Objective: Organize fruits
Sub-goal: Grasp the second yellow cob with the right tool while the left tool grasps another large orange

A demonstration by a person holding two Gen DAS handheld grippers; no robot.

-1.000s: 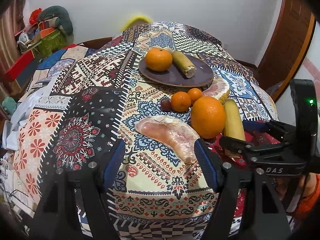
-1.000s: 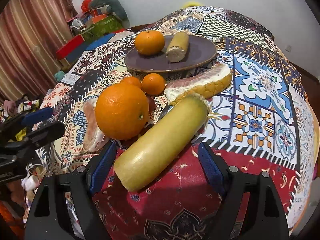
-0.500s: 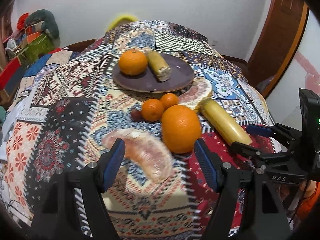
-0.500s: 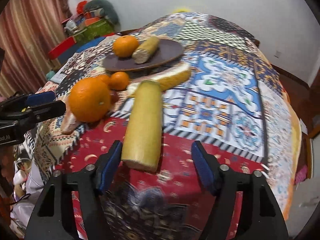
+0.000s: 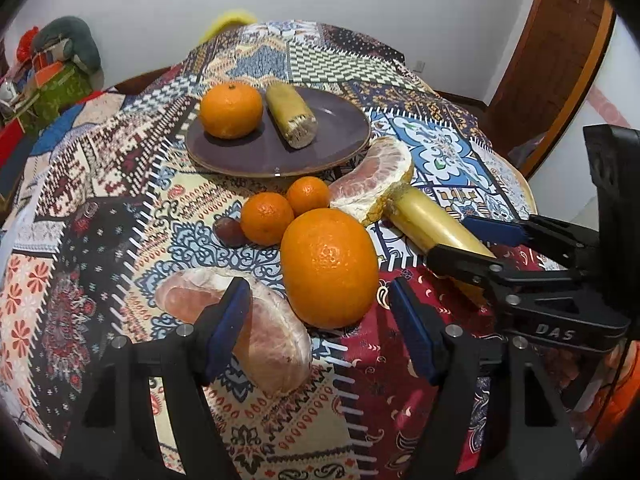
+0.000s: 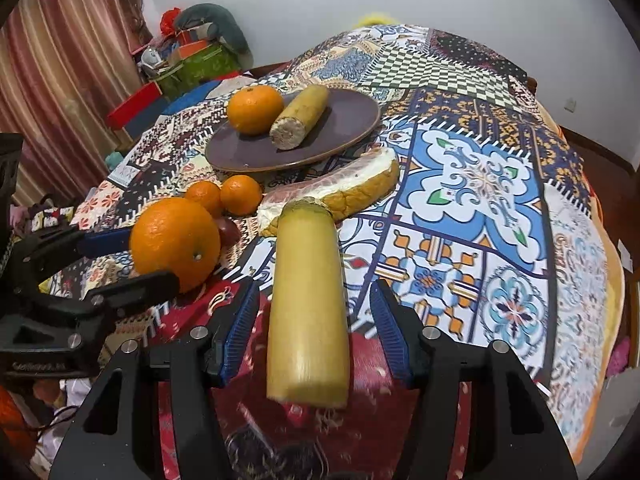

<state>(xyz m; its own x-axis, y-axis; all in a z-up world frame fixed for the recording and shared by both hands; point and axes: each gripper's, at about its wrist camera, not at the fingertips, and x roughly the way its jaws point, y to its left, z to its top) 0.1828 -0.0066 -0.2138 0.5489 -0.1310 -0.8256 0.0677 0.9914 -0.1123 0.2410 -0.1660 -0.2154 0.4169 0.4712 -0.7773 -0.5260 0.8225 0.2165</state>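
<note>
A big orange lies on the patterned tablecloth, between the open fingers of my left gripper. A peeled pomelo segment lies under its left finger. My right gripper is open and straddles a yellow sugarcane piece, without squeezing it. A purple plate farther back holds an orange and a short cane piece. Two small tangerines, a dark grape and a second pomelo wedge lie in between.
The right gripper's body shows at the right of the left wrist view, close to the left one. The table edge drops off at right. Boxes and bags stand by the curtain at back left.
Both grippers have moved in closer: the left one shifted right from the pomelo segment to frame the big orange, the right one lined up over the long cane piece. The fruits have not moved.
</note>
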